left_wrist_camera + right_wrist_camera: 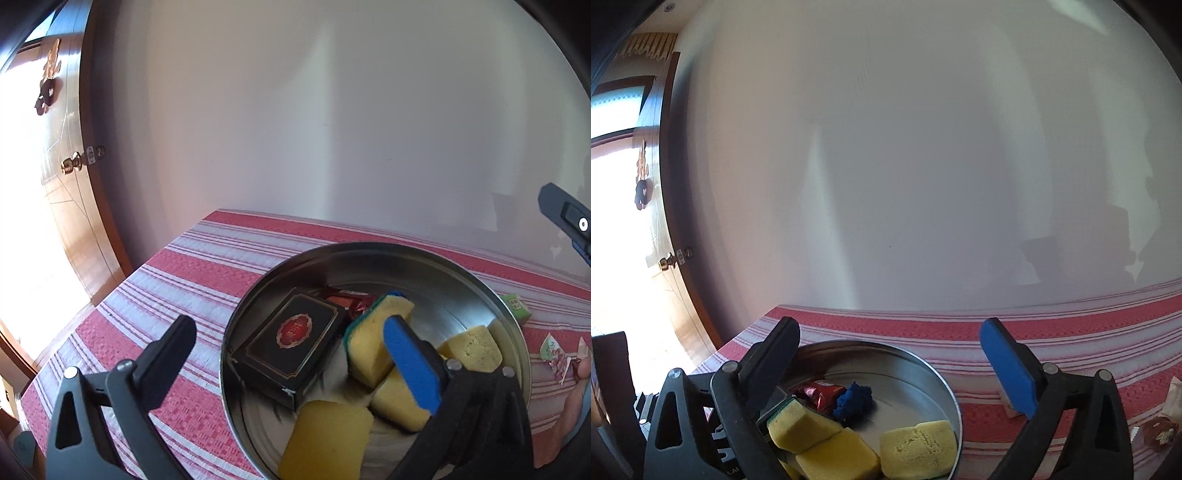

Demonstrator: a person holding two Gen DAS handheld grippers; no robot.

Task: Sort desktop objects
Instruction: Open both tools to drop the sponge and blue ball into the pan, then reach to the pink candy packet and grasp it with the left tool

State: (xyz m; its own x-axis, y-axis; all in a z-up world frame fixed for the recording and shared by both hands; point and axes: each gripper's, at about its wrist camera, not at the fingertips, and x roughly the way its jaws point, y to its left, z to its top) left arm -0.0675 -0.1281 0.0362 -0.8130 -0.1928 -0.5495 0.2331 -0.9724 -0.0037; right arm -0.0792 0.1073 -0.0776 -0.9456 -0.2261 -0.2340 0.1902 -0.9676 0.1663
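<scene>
A round metal tin [436,258] sits on the red-and-white striped tablecloth [192,273]. Inside lie a black box with a red emblem [291,339], several yellow sponges [373,339], a red candy wrapper [351,301] and, in the right wrist view, a blue crumpled wrapper [855,400]. My left gripper [295,354] is open and empty, its fingers straddling the tin's left rim. My right gripper [897,354] is open and empty above the tin [923,363], whose sponges [916,446] show below it.
A small green carton [517,308] and loose candy wrappers [557,356] lie right of the tin. More wrappers [1160,432] lie at the right in the right wrist view. A white wall stands behind the table; a wooden door [70,206] is at the left.
</scene>
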